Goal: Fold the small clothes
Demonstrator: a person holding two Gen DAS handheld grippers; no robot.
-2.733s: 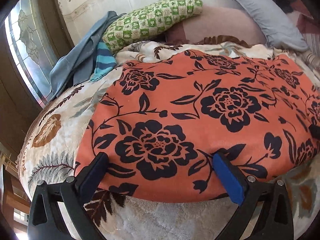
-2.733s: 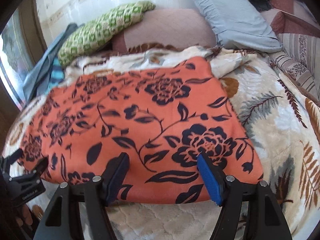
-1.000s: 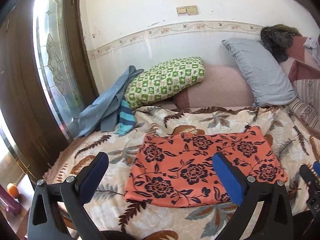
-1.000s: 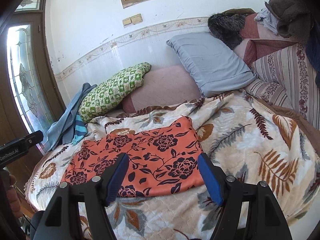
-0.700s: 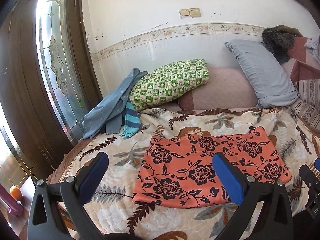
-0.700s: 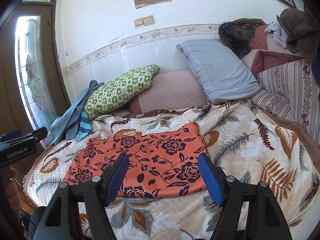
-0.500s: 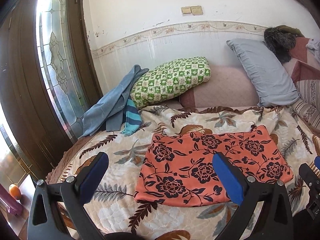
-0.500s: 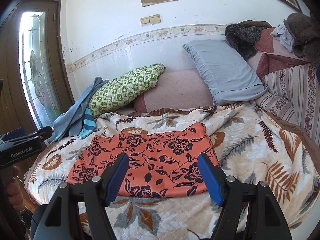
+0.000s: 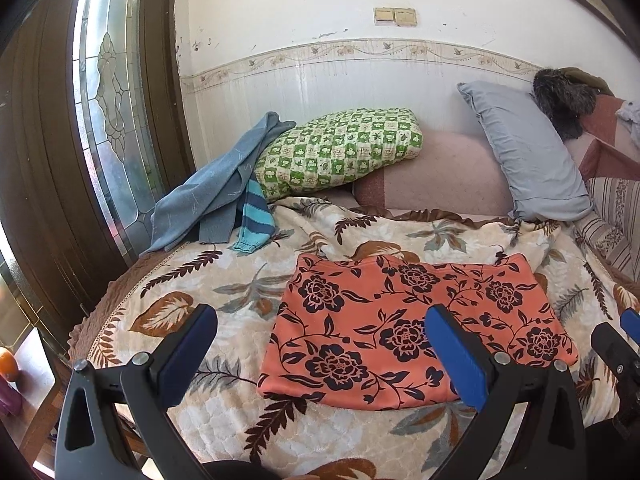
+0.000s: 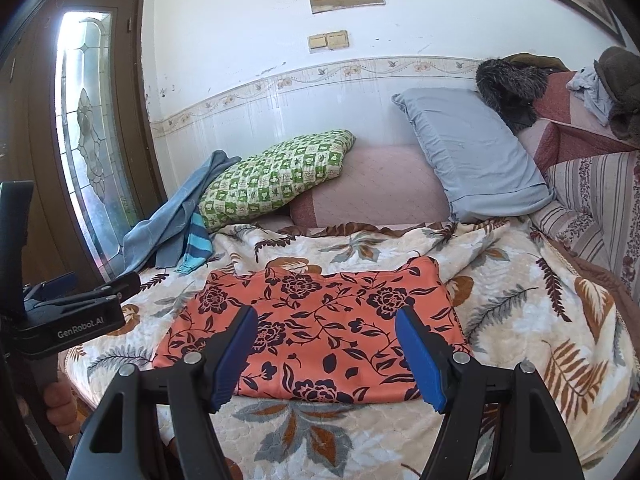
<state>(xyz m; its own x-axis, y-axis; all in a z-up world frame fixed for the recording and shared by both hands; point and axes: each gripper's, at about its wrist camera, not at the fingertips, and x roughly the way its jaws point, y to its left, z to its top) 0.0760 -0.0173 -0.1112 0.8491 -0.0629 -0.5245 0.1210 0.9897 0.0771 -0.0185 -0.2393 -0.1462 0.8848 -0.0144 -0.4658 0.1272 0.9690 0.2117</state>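
An orange cloth with black flowers (image 9: 404,320) (image 10: 316,328) lies folded into a flat rectangle on the leaf-patterned bedspread (image 9: 224,276) (image 10: 532,308). My left gripper (image 9: 320,330) hangs open well in front of the bed, off the cloth's left half, with nothing between its blue pads. In the same way my right gripper (image 10: 326,330) is open and empty, held back from the cloth's near edge. The left gripper's body (image 10: 68,316) shows at the left of the right wrist view, held by a hand (image 10: 60,404). At the right edge of the left wrist view the right gripper's tip (image 9: 624,344) appears.
A blue garment with a striped sleeve (image 9: 216,184) (image 10: 176,228) lies at the bed's far left by a glazed door (image 9: 108,120). Green checked (image 9: 340,148), pink (image 9: 440,172) and grey (image 9: 524,152) pillows lean on the wall. Piled bedding (image 10: 592,128) rises at the right.
Both grippers have pulled back from the folded cloth, which now looks smaller and farther. Over the last second both views drifted slightly sideways. The cloth itself has not moved.
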